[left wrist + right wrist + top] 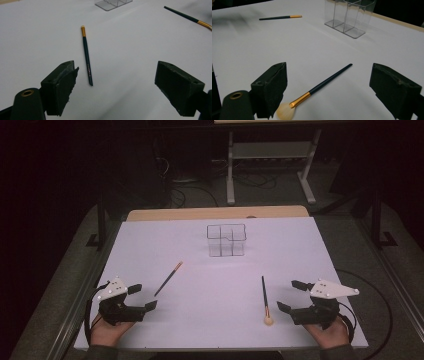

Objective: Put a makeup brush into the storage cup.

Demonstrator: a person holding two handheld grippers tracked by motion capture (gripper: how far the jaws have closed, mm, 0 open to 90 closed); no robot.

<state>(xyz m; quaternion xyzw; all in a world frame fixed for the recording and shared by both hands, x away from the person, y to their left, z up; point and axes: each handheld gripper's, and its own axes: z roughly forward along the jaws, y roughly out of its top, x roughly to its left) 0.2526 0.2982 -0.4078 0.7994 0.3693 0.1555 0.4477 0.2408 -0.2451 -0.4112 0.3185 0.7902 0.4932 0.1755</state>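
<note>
While both grippers rest low on the bench [210,280], I see left gripper [141,296] jaws apart near the thin brush [169,278]; right gripper [288,295] jaws apart beside the fluffy brush [265,299], nothing held.
</note>
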